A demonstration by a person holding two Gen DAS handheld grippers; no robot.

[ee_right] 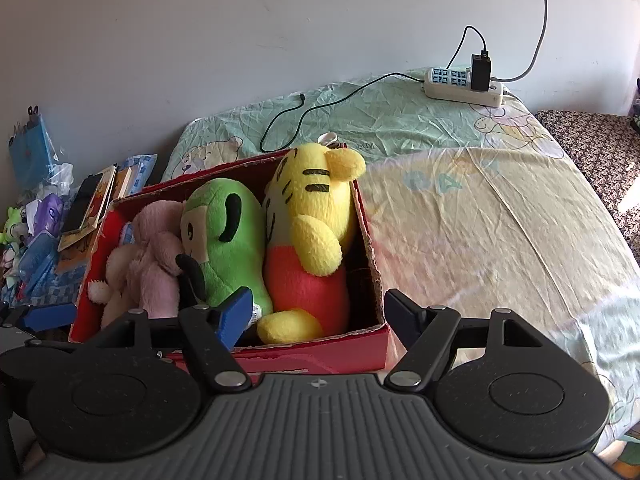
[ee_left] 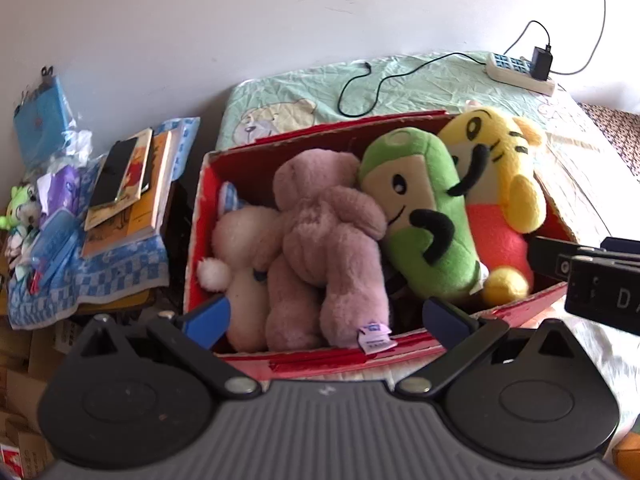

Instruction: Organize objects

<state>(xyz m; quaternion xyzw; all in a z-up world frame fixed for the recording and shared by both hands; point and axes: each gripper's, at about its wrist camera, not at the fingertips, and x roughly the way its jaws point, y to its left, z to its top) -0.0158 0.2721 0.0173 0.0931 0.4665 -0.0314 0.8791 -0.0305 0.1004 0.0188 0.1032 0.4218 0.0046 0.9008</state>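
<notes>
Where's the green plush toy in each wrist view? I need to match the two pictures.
Left wrist: green plush toy lies right of centre in the red box, beside the yellow tiger plush.
Right wrist: green plush toy left of centre.
Shared landmark: power strip.

text: "da" | on: black device point(ee_left: 604, 292) | rest cut off
</notes>
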